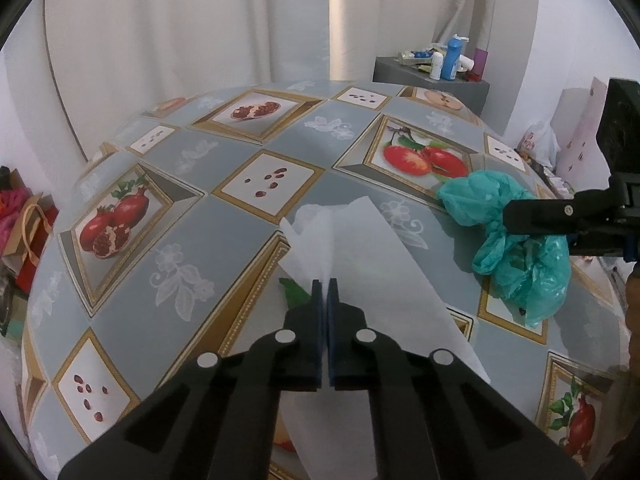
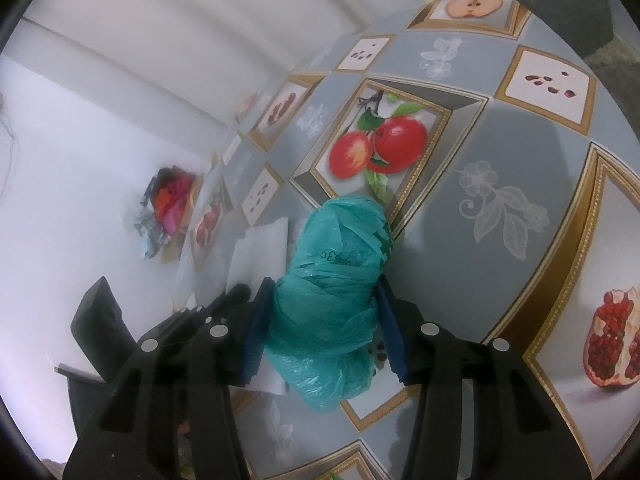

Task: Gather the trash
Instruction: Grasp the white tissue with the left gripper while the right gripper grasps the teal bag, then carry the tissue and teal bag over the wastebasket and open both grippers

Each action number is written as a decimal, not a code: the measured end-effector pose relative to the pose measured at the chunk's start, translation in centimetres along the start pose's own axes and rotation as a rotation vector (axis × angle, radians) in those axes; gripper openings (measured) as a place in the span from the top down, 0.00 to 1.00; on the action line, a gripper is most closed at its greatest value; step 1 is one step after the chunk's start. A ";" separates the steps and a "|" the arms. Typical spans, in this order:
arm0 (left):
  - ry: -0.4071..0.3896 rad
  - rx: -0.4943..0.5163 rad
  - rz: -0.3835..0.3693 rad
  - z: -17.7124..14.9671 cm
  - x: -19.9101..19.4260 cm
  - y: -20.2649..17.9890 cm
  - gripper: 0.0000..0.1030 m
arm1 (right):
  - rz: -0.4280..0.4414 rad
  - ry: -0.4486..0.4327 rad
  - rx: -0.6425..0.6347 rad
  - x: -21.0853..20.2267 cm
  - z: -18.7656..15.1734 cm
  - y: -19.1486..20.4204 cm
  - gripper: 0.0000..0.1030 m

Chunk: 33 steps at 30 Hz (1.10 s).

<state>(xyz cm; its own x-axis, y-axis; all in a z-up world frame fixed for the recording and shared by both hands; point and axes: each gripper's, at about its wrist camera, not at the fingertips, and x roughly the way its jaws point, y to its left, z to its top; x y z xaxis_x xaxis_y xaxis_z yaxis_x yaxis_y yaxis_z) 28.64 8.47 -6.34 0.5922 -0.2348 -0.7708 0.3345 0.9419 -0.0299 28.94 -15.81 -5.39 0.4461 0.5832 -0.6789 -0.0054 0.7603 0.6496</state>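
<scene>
A white paper tissue (image 1: 372, 256) lies on the table's fruit-print cloth (image 1: 132, 312). My left gripper (image 1: 325, 285) is shut on the tissue's near fold, which stands up between the blue pads. A crumpled teal plastic bag (image 2: 332, 280) lies further right, by the printed apples. My right gripper (image 2: 324, 320) is shut on it, with a blue pad pressing each side. In the left wrist view the same bag (image 1: 480, 200) shows with one black finger (image 1: 536, 216) of the right gripper reaching in from the right. The tissue (image 2: 260, 248) also shows left of the bag in the right wrist view.
A grey stand (image 1: 432, 80) with bottles and tubes is behind the table's far right corner. Paper bags and coloured items (image 1: 28, 224) sit on the floor at the left. More bags and boxes (image 1: 544, 144) are stacked past the right edge. White curtains hang behind.
</scene>
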 end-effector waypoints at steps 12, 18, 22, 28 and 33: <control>-0.075 -0.024 -0.055 0.8 -3.1 -0.5 0.99 | 0.011 -0.038 0.000 -2.0 -0.2 0.1 0.56; -0.135 -0.046 -0.098 1.5 -6.2 -0.6 0.99 | 0.017 -0.080 -0.007 -4.2 -0.7 0.7 0.56; -0.173 -0.059 -0.137 2.1 -8.7 -0.8 0.99 | 0.023 -0.120 -0.015 -6.7 -1.4 1.1 0.56; -0.225 -0.027 -0.172 2.7 -12.3 -2.6 0.99 | 0.029 -0.200 -0.011 -10.9 -2.9 0.9 0.56; -0.260 0.013 -0.228 3.6 -14.8 -5.5 0.99 | 0.030 -0.278 0.015 -15.0 -4.9 -0.5 0.56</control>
<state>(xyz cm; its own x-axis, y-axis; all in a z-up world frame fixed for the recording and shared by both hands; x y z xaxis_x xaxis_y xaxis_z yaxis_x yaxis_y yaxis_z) 20.62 5.92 7.52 0.6675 -0.4935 -0.5576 0.4878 0.8556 -0.1733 17.84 -23.52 2.78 0.6741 0.5034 -0.5406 -0.0101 0.7381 0.6746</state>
